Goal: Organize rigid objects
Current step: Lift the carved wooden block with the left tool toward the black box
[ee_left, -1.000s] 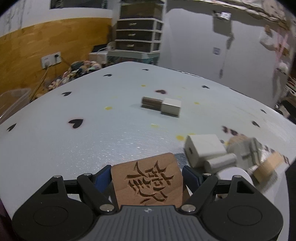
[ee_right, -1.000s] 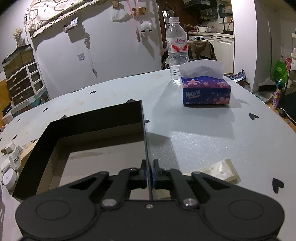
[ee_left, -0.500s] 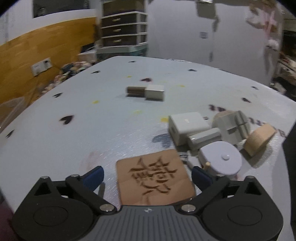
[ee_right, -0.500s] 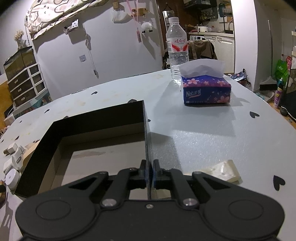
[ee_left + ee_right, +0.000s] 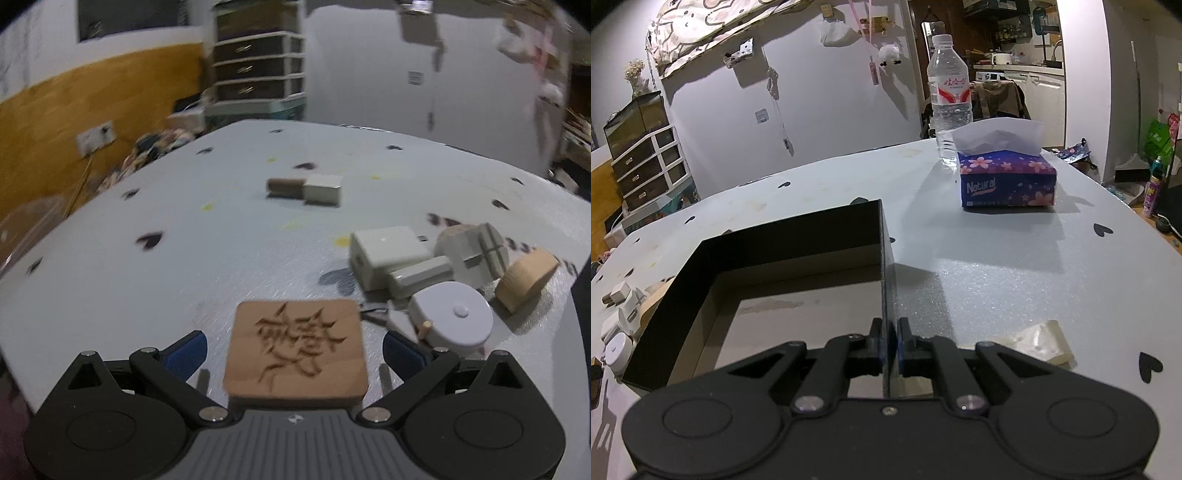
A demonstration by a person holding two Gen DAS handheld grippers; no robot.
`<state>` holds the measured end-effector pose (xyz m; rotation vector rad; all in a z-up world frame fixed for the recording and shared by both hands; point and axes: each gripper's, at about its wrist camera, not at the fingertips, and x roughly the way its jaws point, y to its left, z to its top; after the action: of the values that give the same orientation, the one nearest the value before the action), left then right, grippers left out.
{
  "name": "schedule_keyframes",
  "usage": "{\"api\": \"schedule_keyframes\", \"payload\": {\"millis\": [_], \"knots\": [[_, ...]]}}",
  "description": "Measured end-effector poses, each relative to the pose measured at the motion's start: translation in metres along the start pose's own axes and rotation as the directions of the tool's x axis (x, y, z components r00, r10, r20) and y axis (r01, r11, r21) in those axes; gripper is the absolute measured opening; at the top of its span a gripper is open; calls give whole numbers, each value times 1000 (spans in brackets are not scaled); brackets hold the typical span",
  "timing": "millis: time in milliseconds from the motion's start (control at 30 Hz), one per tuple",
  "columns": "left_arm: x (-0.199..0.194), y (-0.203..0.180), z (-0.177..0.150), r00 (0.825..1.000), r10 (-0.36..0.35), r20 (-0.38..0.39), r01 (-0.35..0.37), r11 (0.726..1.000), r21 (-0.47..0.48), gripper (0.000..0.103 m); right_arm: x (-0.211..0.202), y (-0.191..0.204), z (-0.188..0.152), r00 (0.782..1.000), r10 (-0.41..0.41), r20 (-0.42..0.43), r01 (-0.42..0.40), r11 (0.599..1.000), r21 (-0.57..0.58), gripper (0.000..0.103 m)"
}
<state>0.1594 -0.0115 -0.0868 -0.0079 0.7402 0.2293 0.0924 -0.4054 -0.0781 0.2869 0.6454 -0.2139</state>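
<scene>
The white table (image 5: pixel 184 258) carries everything; the black cardboard box (image 5: pixel 757 243) sits open with its right wall clamped between the right gripper's (image 5: pixel 889 345) closed jaws. The left gripper (image 5: pixel 293 349) has just let go: a second ago its blue pads (image 5: pixel 186 349) pinched the carved wooden tile (image 5: pixel 295 350), now they stand wide apart, clear of it. The tile lies flat on the table, outside the box, so it seems merely repositioned. Beside it huddle 2 white chargers (image 5: pixel 388 254), a round tape measure (image 5: pixel 452 314) and a wooden disc (image 5: pixel 526 280). Motion blur obscures the tile's carved character.
</scene>
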Motion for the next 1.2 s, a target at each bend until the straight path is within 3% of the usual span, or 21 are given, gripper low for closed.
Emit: {"api": "schedule_keyframes", "payload": {"millis": [33,67,133,267,400,567,700,900,1067,1200], "knots": [[3,-2,1,1000,-6,-1,6,1000,13,94,0,0,0,1000,-1,0,1,1000,0,8],[5,-2,2,1000,-16,-7,16,1000,17,83,0,0,0,1000,-1,0,1,1000,1,8],[8,0,3,999,-29,-18,29,1000,3,76,0,0,0,1000,-1,0,1,1000,1,8],[4,3,6,997,-66,-29,66,998,5,76,0,0,0,1000,-3,-2,3,1000,-3,7],[-12,4,20,994,-111,19,111,994,-1,76,0,2,1,1000,-11,-7,11,1000,-9,7],[-39,-20,51,966,-239,101,235,971,54,76,1,5,2,999,-29,-13,29,999,-19,6],[-54,-57,70,912,-395,111,384,917,109,76,1,8,3,999,-43,-14,43,999,-25,5],[-58,-123,85,792,-610,0,607,788,106,76,2,10,4,998,-58,-19,57,998,-36,5],[-59,-179,84,688,-717,-115,725,685,70,76,3,11,5,998,-60,-28,59,997,-48,5],[-54,-220,75,633,-749,-197,768,639,38,76,3,11,6,998,-58,-34,56,997,-57,5]]}}
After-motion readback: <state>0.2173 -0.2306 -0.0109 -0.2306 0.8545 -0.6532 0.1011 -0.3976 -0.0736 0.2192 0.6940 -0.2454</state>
